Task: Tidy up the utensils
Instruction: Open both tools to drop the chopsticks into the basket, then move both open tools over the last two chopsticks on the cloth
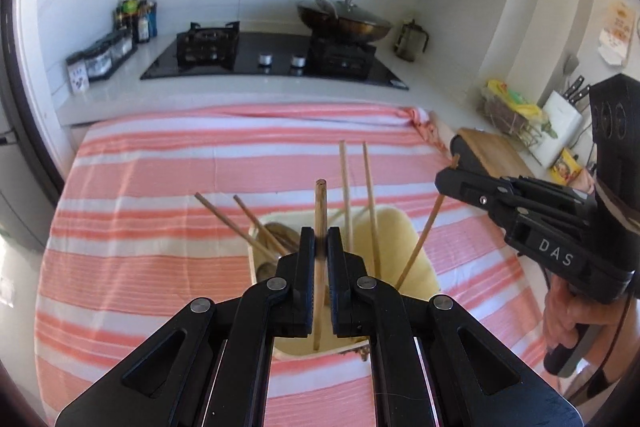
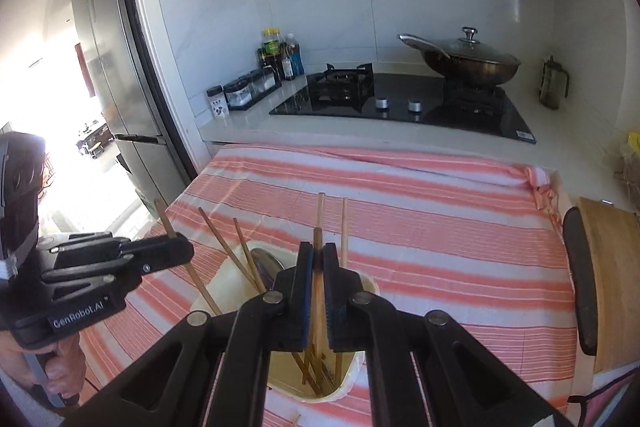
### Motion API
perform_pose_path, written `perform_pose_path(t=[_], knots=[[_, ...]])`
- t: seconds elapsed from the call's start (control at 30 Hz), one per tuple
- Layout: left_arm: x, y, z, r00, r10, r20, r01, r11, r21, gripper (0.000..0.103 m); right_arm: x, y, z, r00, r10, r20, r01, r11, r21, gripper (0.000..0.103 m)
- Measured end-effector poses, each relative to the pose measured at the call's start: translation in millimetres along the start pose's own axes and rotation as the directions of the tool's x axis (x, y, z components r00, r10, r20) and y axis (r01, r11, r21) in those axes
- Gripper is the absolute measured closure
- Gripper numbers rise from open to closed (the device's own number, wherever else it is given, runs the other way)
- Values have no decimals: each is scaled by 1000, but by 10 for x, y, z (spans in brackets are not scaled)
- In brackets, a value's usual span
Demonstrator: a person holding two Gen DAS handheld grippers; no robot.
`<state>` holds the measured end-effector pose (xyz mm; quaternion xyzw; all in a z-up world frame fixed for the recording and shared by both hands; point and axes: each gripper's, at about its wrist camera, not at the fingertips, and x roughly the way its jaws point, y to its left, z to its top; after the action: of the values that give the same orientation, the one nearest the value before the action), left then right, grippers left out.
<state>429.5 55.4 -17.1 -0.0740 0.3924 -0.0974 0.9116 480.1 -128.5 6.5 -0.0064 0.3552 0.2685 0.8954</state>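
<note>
Left wrist view: the left tongs [image 1: 320,247] are clamping one chopstick [image 1: 320,211], pads pressed together on its shaft, its lower end already hanging inside the cream holder [image 1: 420,255] that stands on the striped cloth [image 1: 160,187] over the counter. Four more chopsticks are leaning in the holder, and a spoon [image 1: 276,231] is showing in its far compartment. At the right, the right tongs [image 1: 452,179] are pinching a second chopstick [image 1: 424,239] whose tip is reaching toward the holder's near rim.

Right wrist view: the right tongs [image 2: 318,259] are closing tight on their chopstick [image 2: 318,291], held steeply over the holder [image 2: 360,367]. At the left, the left tongs [image 2: 180,251] are gripping theirs [image 2: 196,275], slanting into the holder.

To do this well, each stick should probably be lowered until its tip is well below the rim before the pads part, one side at a time, so neither knocks the leaning sticks nor tips the holder.
</note>
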Motion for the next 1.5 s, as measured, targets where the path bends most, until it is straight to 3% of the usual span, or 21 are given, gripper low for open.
perform_pose_path(t=[0.07, 0.1, 0.13, 0.17, 0.2, 0.3, 0.4, 0.5, 0.6, 0.7, 0.8, 0.97, 1.13, 1.5], knots=[[22, 7, -56, 1000, 7, -4, -7, 1000, -18, 97, 107, -8, 2, 1000, 7, -17, -7, 1000, 21, 90], [-8, 16, -92, 1000, 2, 10, -2, 1000, -23, 88, 130, -13, 5, 1000, 16, -17, -16, 999, 36, 82], [-31, 28, -134, 1000, 2, 21, -1, 1000, -29, 79, 126, -23, 3, 1000, 25, -8, -25, 998, 49, 64], [-92, 41, -182, 999, 9, 32, -8, 999, -35, 57, 72, -26, -12, 1000, 23, 14, -24, 998, 61, 52], [-148, 47, -232, 999, 18, 48, -16, 999, -36, 39, -19, -24, -45, 999, 12, 41, -14, 998, 69, 52], [-381, 57, -502, 997, 13, 74, -13, 1000, 2, 24, -332, -10, -209, 996, -16, 83, 10, 997, 71, 48], [-519, 10, -948, 1000, 13, 16, -13, 998, 58, 14, -677, 16, -591, 996, -42, 80, 40, 999, 27, 41], [-551, -19, -1464, 999, 31, -38, -28, 998, 63, 12, -923, 7, -1202, 995, -89, 45, 90, 996, -22, 38], [-466, -27, -1948, 995, 54, -80, -54, 999, 3, 12, -1019, -63, -1938, 985, -171, -5, 171, 985, -38, 38], [-306, 18, -2246, 992, 71, -105, -81, 993, -91, 13, -947, -221, -2588, 967, -227, -117, 230, 973, 11, 38], [-181, 34, -2363, 989, 109, -103, -122, 983, -134, 14, -879, -365, -2993, 943, -276, -188, 289, 956, 47, 38], [-66, -64, -2444, 986, 154, -71, -161, 982, -101, 14, -896, -451, -3207, 934, -298, -199, 318, 945, 77, 38], [32, -76, -2543, 976, 200, -87, -207, 975, -79, 13, -895, -448, -3238, 935, -296, -196, 316, 946, 76, 34], [103, -140, -2577, 965, 234, -119, -238, 971, -20, 2, -875, -417, -3255, 936, -294, -196, 313, 947, 71, 31]])
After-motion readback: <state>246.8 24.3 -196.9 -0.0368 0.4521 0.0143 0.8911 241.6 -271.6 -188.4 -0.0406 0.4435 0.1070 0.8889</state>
